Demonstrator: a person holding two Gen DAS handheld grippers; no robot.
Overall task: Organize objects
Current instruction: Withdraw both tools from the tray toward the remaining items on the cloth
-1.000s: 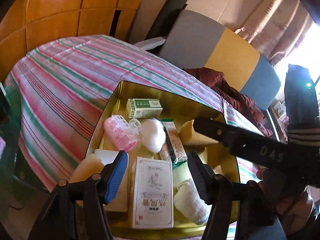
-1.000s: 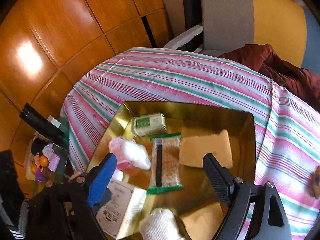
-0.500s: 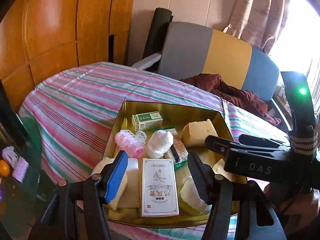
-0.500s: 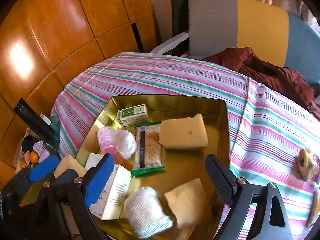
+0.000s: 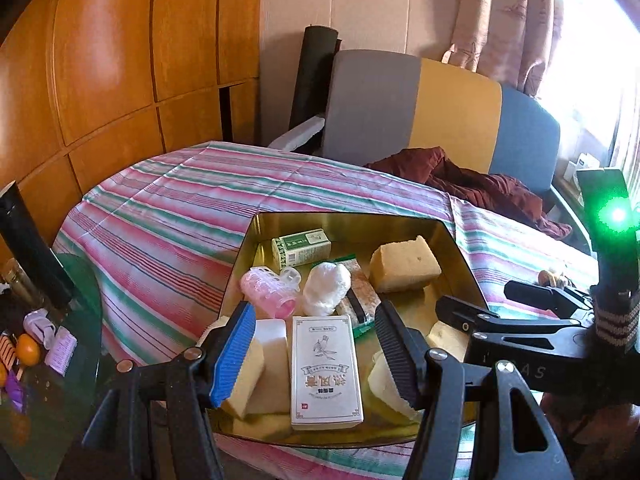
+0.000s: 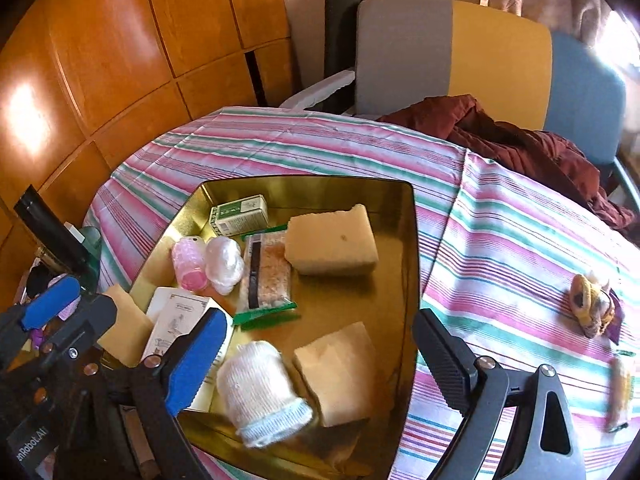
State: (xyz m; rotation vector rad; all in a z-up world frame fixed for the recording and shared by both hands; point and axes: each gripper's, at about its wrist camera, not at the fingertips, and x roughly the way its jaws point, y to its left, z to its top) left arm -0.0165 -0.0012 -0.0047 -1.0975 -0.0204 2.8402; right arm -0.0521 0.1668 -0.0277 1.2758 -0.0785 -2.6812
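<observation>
A gold tray [image 5: 352,219] [image 6: 412,240] sits on the striped tablecloth and holds a white box [image 5: 326,368], a green box [image 5: 302,246] [image 6: 240,212], a pink roller [image 5: 268,292] [image 6: 188,266], a white wad [image 5: 326,288], a snack bar [image 6: 268,272], yellow sponges [image 5: 404,266] [image 6: 332,240] and a rolled white sock [image 6: 262,396]. My left gripper [image 5: 314,354] is open and empty above the tray's near end, over the white box. My right gripper [image 6: 316,364] is open and empty over the sock and a near sponge [image 6: 344,372].
A small toy [image 6: 592,306] and a wrapped item [image 6: 620,392] lie on the cloth right of the tray. A chair with a maroon garment [image 5: 472,180] stands behind the table. A side table with clutter [image 5: 36,344] is at left. Wooden panels line the wall.
Both grippers have pulled back and up from the tray, so more of the table and room shows. Both stay open. The tray's contents have not moved.
</observation>
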